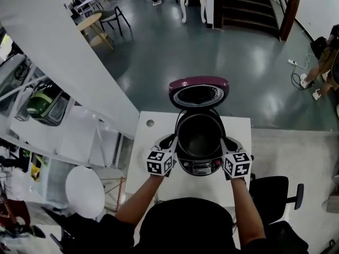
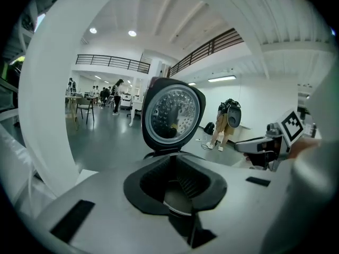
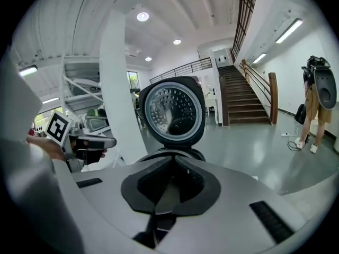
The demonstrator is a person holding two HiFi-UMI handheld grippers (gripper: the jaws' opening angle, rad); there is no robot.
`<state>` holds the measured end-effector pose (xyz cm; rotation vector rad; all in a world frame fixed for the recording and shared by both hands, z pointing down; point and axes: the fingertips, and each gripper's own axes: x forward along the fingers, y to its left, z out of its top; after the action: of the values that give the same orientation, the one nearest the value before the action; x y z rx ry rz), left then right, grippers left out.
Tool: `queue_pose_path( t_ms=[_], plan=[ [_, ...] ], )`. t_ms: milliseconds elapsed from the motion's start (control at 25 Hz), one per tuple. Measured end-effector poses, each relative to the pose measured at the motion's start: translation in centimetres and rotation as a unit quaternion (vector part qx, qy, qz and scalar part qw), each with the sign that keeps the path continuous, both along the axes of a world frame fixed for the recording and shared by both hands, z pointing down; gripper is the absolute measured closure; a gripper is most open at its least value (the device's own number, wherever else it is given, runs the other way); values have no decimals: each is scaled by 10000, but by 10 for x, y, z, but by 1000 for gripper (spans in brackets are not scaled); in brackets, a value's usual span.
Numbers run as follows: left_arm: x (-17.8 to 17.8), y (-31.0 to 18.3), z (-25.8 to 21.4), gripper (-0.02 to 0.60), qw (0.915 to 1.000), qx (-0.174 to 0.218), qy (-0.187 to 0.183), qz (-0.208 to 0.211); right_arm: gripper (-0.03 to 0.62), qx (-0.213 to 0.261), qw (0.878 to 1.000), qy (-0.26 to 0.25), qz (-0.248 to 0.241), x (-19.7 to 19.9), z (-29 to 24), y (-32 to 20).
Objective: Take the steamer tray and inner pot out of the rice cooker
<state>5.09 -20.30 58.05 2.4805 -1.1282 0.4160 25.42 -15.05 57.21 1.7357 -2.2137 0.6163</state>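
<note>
Nearest: left tool [image 1: 170, 142] and right tool [image 1: 228, 143], one at each side of the rice cooker [image 1: 200, 165], set opposite each other across its mouth. Both clamped on a thin metal edge that shows between the pads in each gripper view, read as the rim of the inner pot [image 1: 199, 136]. Opposed grip probably chosen for balance: keeps the pot level and allows a straight lift clear of the housing. Cooker just ahead of the body on the white surface [image 1: 159, 134], control panel toward the wearer, within easy reach of both arms.

Inner pot seated in the cooker, dark inside, apparently empty. Not yet raised, judging by the head view. Steamer tray not made out anywhere — not on the surface, not plainly in the pot; cannot say where.

Farther: lid [image 1: 199, 86] swung up and back on the far side, perforated inner plate facing the tools. Stands open, so nothing blocks the way up.

Count: two tools, both gripping; one cooker; one inner pot; one lid; no tray seen.

Beyond: one black office chair [image 1: 275, 192] just beside the surface at right, grey floor, one staircase [image 1: 249, 4] at the far end, one person [image 1: 323, 62] near the right edge.
</note>
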Motion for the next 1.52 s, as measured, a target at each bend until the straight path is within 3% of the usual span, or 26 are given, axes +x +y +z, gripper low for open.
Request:
queue_pose_path(
  t_ms=[320, 440, 520, 680, 880, 1280, 1520],
  plan=[
    [4, -16, 32, 545, 9983, -255, -408, -326, 580, -205, 9987, 312, -335, 19, 29, -15],
    [11, -23, 49, 531, 9968, -437, -641, -204, 580, -297, 9989, 158, -330, 24, 40, -27],
    [13, -29, 62, 459, 9949, -601, -795, -123, 577, -404, 9985, 128, -360, 25, 49, -36],
    [17, -40, 83, 422, 9901, -764, -1174, 19, 505, -630, 9954, 498, -515, 24, 65, -57],
    [25, -50, 102, 419, 9826, -741, -1682, 264, 480, -917, 9894, 882, -698, 20, 86, -75],
    [27, -66, 123, 413, 9719, -654, -2239, 320, 463, -1347, 9684, 1825, -1037, 19, 125, -87],
    [32, -73, 128, 414, 9615, -317, -2696, 417, 461, -1251, 9381, 2907, -1405, 16, 131, -86]
  ],
)
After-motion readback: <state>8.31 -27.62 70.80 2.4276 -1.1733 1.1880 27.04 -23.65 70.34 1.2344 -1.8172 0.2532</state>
